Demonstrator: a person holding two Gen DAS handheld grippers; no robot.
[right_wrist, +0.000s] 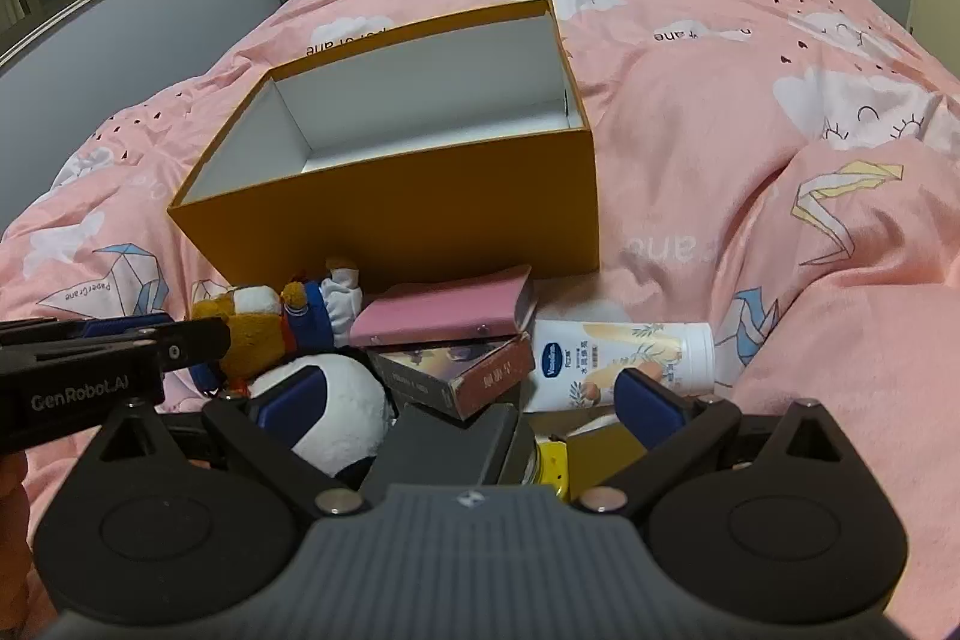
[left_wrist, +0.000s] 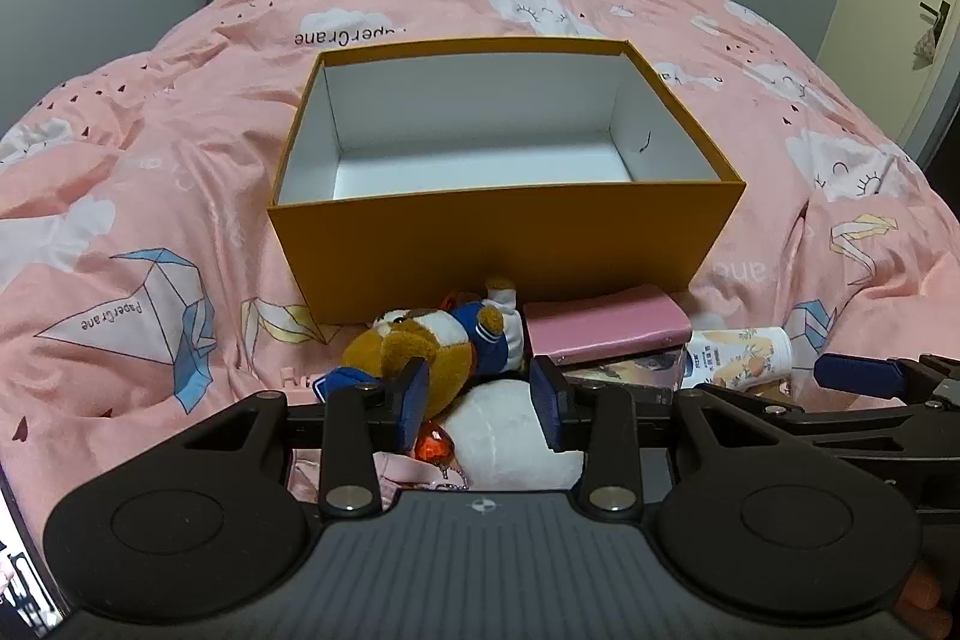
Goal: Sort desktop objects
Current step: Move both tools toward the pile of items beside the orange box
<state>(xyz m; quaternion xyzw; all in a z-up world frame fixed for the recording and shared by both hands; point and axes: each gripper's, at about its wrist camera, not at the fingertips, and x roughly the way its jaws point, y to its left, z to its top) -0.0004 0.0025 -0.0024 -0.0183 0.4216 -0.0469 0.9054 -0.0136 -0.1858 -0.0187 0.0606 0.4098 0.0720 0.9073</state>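
My left claw (left_wrist: 483,400) stands about half spread, its blue pads flanking the teddy bear's (left_wrist: 420,340) head and the white plush ball (left_wrist: 510,436) below it; I cannot tell whether either pad presses on them. My right claw (right_wrist: 471,400) is spread as wide as it goes, gripping nothing, with the white plush ball just beside its left finger (right_wrist: 294,397) and the lotion bottle (right_wrist: 624,355) just behind its right one. The bottle lies on its side on the bed (right_wrist: 780,220), long axis running left to right, cap end to the right. A pink case (right_wrist: 441,310) lies flat atop a small printed box (right_wrist: 456,376). The orange box (left_wrist: 504,232) sits open just behind the pile.
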